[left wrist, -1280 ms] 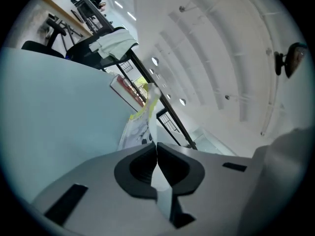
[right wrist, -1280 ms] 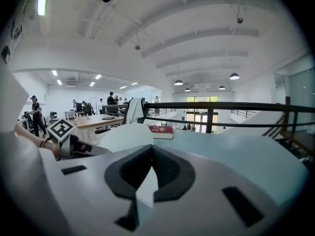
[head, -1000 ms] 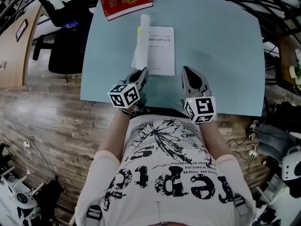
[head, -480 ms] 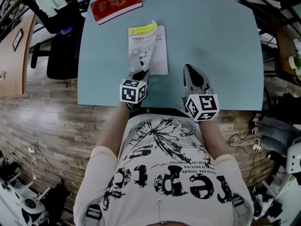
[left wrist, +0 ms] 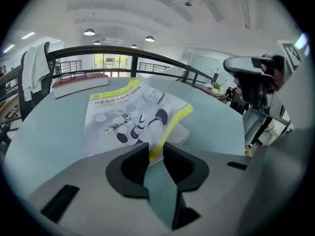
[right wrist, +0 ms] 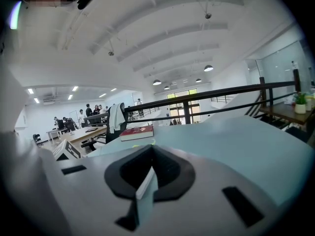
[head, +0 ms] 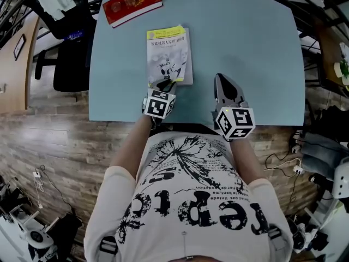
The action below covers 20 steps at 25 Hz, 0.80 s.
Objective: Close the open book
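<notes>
The book (head: 169, 55) looks a light, floppy paperback, best held at the cover edge between the left gripper's (head: 166, 84) narrowly parted, just-opened jaws; the right gripper (head: 219, 79) is closed and empty.

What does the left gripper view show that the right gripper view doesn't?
Only the left gripper view shows the robot picture on the closed book, which lies flat on the table. Only the right gripper view shows people standing by desks far off. Both show the red book farther back, the blue table, and a chair draped with white cloth.
</notes>
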{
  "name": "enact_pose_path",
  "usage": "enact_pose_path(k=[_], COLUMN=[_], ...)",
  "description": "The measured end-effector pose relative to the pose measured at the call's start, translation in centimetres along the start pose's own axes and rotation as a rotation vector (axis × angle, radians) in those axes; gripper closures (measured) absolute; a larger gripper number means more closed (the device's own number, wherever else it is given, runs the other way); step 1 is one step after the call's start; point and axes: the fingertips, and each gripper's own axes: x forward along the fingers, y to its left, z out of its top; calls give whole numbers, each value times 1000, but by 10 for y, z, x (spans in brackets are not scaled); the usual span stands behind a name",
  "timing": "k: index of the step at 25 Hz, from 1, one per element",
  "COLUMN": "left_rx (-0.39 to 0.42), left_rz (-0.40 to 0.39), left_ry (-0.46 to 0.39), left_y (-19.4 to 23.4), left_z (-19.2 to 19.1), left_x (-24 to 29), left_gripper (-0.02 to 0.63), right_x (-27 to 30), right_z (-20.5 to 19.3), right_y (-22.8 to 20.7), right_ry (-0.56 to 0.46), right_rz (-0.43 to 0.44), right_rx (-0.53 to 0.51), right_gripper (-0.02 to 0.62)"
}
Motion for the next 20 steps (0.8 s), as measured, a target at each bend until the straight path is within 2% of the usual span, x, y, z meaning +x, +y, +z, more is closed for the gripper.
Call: enact_pose_path(k=[5,10,14,17,20], left_rx=[3,1,-25,-32,-3], left_rz=[-48,-83,-67,-48,-22], left_ry=[41,48,-15,-92,-189], left_y=[-8,-9,-1,9,22], left_z=[-1,1,15,36,64], left_x=[0,-6,-29,-54,-82], left_gripper=[462,439,442,495,543], right_x=[2,5,4,5,9], right_z=[-1,-3,0,7,19], right_y=[7,18,31,46,62], right_ry=[9,21,36,40,20], right_rz=[2,0,0,17,29], right_rx=[6,6,6,-12,-41], right_gripper=[584,584,584,584,584])
